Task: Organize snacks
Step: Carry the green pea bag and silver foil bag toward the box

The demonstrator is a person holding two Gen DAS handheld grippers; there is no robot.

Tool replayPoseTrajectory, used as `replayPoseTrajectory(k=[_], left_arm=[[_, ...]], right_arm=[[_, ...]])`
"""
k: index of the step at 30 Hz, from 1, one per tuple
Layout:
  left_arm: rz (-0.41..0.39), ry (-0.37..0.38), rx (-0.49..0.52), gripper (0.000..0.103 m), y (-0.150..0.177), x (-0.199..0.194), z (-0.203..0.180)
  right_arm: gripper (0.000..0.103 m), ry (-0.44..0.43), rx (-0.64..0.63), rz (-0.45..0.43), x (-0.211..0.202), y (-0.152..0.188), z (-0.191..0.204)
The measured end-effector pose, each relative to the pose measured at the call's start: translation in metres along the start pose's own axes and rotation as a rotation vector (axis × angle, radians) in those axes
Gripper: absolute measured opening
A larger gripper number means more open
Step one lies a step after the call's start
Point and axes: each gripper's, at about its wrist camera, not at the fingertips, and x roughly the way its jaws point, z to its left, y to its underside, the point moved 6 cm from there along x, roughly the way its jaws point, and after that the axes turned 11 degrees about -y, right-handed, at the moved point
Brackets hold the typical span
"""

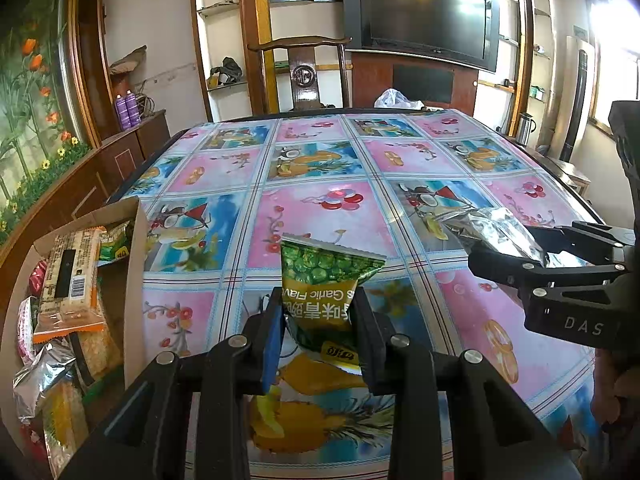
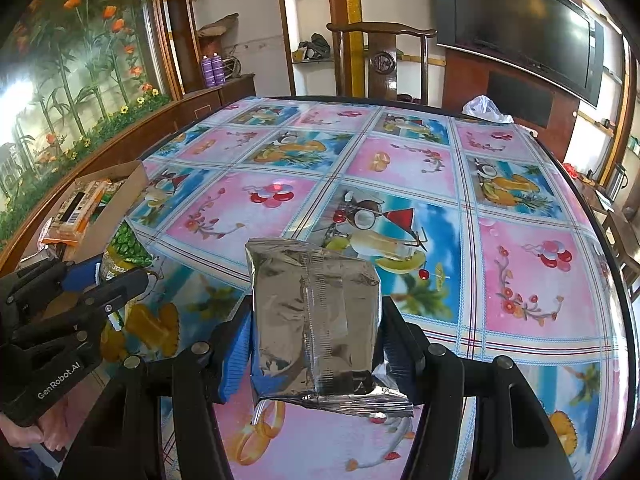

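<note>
- The left gripper [image 1: 320,320] pinches a green pea packet [image 1: 326,292] across its middle, held up over the table [image 1: 460,168].
- The right gripper [image 2: 316,332] is closed on a silver foil packet [image 2: 314,320], its fingers pressing both side edges, also held above the table.
- A cardboard box [image 1: 134,280] at the table's left edge already holds several packets, an orange-trimmed bar [image 1: 70,280] lying on top.
- Both packets look light, soft and puffed with air; the film is slick and will crumple, so a gentle squeeze should do.
- The foil one is wider and glossier, likely to slip; gripping near a crimped seam would seem safer.
- The pea packet probably holds loose pieces that shift, so I'd keep it upright.
</note>
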Motion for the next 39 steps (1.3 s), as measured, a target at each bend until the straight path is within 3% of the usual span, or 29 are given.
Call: replayPoseTrajectory(k=[14, 26, 30, 39], left_arm=[[-0.019, -0.008, -0.008, 0.031, -0.003, -0.002, 0.003], [-0.079, -0.031, -0.051, 0.031, -0.013, -0.018, 0.017], [-0.105, -0.031, -0.060, 0.031, -0.016, -0.033, 0.024], [-0.122, -0.057, -0.141, 0.031, -0.014, -0.059, 0.067]], right_arm=[[0.064, 0.027, 0.043, -0.021, -0.002, -0.003, -0.003], [0.064, 0.097, 0.145, -0.163, -0.031, -0.014, 0.008], [0.064, 0.068, 0.170, -0.179, -0.032, -0.010, 0.018], [0.064, -0.023, 0.083, -0.172, -0.014, -0.005, 0.084]])
